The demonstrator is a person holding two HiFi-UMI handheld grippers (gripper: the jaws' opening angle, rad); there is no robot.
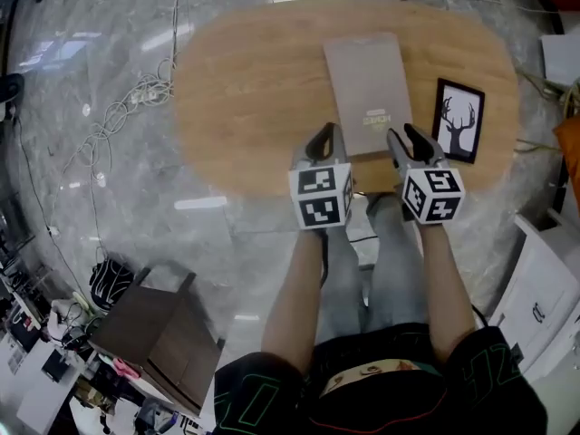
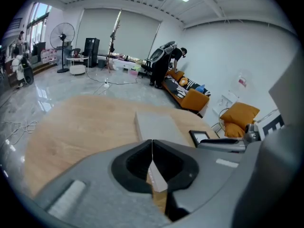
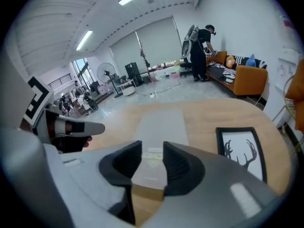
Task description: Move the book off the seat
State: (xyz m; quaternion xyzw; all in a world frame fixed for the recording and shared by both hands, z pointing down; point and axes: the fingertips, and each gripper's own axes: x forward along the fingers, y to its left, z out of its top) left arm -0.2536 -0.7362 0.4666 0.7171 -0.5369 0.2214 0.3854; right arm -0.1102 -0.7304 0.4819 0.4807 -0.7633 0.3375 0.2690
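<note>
A grey-brown book (image 1: 367,84) lies flat on the oval wooden seat (image 1: 245,89), its near end close to the front edge. My left gripper (image 1: 326,143) sits at the book's near left corner; in the left gripper view the book (image 2: 159,127) shows just beyond the left gripper (image 2: 152,148), whose jaws meet with nothing between them. My right gripper (image 1: 405,139) hovers at the book's near right side. In the right gripper view the right gripper (image 3: 152,153) stands open, its jaws apart above the near end of the book (image 3: 161,122) and not pressing on it.
A black-framed deer picture (image 1: 459,120) lies on the seat right of the book. Loose cables (image 1: 127,107) trail over the marble floor at the left. A dark brown stool (image 1: 159,333) stands at lower left, white furniture (image 1: 544,297) at right. A person (image 2: 164,63) stands by an orange sofa (image 2: 190,96).
</note>
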